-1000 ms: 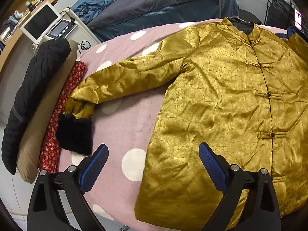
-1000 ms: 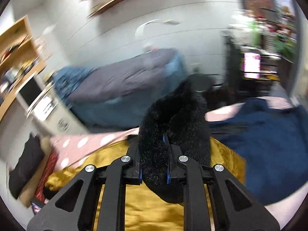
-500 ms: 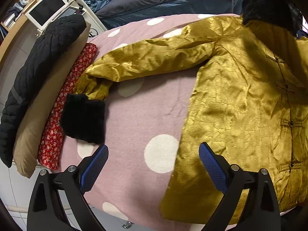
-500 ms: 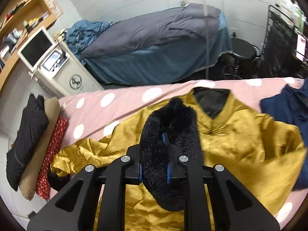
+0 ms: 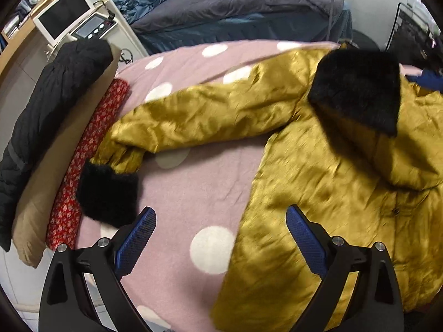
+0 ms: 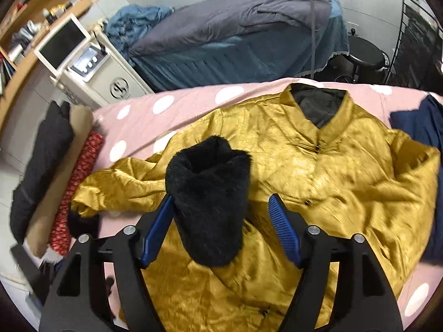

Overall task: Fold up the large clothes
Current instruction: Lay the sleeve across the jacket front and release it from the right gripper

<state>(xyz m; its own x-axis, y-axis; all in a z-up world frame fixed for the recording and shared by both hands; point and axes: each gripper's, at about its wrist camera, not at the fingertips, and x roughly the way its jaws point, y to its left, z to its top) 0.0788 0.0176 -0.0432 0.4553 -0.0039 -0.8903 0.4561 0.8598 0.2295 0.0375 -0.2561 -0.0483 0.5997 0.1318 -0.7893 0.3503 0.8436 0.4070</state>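
A gold satin jacket (image 5: 318, 182) with black fur cuffs lies face up on a pink polka-dot bedcover (image 5: 193, 182). Its left sleeve stretches out to the left and ends in a black cuff (image 5: 108, 196). Its right sleeve is folded across the chest, with its black fur cuff (image 6: 209, 207) (image 5: 357, 91) lying on the jacket (image 6: 318, 171). My right gripper (image 6: 221, 221) is open, its jaws on either side of that cuff. My left gripper (image 5: 220, 235) is open and empty above the bedcover, between the left cuff and the jacket's side.
A black quilted coat (image 5: 47, 116), a tan cushion (image 5: 33, 210) and a red patterned cloth (image 5: 83, 163) lie along the bed's left edge. A navy garment (image 6: 420, 127) lies at the right. A second bed (image 6: 243, 27), a white machine (image 6: 91, 63) and a stool (image 6: 365, 58) stand behind.
My right gripper has carried the right sleeve's cuff over the jacket's chest, lowered it and opened, letting it go. My left gripper has shifted left toward the outstretched sleeve.
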